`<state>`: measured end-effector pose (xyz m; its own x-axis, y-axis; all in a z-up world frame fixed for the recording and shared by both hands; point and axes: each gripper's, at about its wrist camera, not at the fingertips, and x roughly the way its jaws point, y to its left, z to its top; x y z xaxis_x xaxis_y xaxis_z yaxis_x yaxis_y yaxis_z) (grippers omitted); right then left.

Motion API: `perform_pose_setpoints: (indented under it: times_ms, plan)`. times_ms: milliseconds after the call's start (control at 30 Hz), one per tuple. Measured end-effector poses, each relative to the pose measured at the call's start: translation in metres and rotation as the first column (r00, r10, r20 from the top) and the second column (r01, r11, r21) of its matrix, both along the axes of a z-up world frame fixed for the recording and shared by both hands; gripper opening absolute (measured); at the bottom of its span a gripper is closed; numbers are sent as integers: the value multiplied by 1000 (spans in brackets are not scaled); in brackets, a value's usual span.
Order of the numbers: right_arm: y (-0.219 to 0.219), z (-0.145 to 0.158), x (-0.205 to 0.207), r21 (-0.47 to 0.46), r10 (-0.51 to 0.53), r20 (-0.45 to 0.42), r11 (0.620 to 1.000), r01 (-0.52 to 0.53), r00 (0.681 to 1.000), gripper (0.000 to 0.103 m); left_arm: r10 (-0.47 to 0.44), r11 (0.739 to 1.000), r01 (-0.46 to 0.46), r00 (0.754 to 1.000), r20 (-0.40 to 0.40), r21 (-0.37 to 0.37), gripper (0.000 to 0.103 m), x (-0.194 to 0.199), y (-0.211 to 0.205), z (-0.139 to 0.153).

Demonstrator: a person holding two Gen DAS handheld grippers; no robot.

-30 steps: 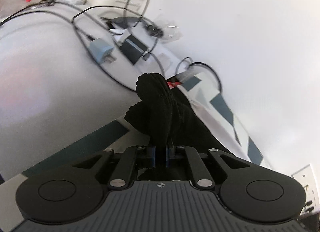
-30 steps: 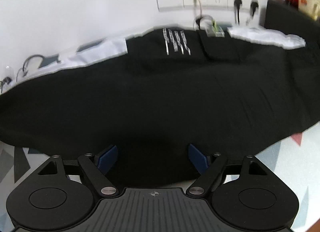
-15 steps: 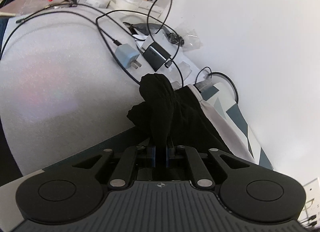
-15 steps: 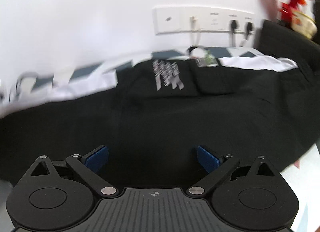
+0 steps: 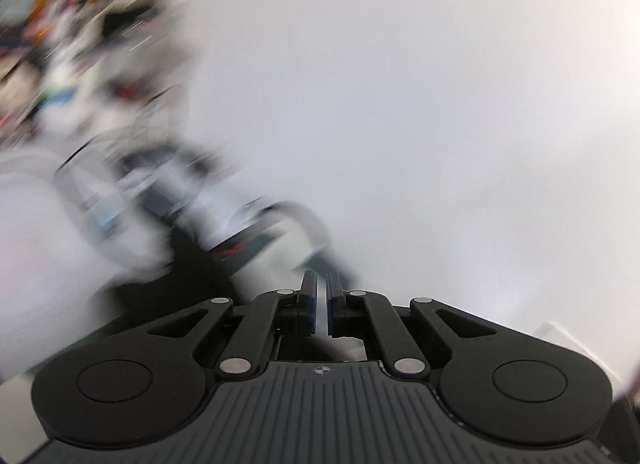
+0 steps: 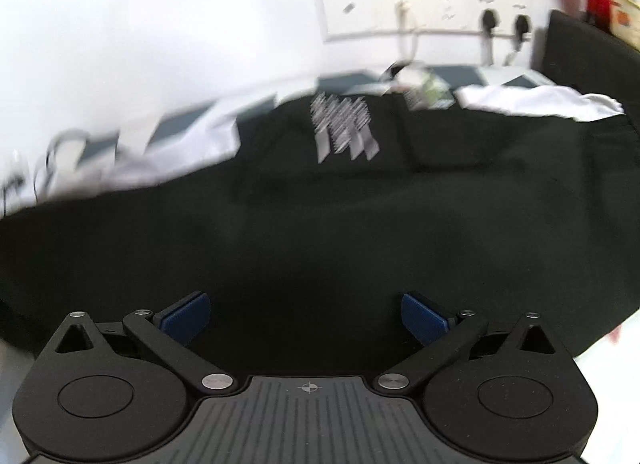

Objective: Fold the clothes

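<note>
Trouble could come from your open, still-widening right tongs point(image 6: 306, 318) snagging the black garment point(image 6: 320, 232) spread flat on the worktop; your left tongs point(image 5: 320, 304) are closed on nothing.

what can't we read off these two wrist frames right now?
- Left wrist: motion blur smears the clutter at upper left; no item can be named.
- Left wrist: left gripper is shut with nothing visible between its pads; the dark cloth beside it is blurred, its edges unclear.
- Right wrist: the print on the black garment is unreadable from blur.
- Right wrist: right gripper is opening; its body hides the garment's near edge.
</note>
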<state>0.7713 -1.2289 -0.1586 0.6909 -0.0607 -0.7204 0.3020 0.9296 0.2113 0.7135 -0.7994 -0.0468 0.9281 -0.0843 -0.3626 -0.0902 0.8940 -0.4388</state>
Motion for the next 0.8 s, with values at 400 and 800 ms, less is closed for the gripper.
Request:
perform_pose_setpoints:
  times_ms: [400,800]
  plan:
    - [-141,11,-41,123,-154,-10,980,154,988,102,272,944,-319,898,-346,-83,68,-47,3,-88]
    - [-67,25,1,48,-14,-45,999,16,999,102,273,869,-391,890,-364,-304,69,-17,88,-151]
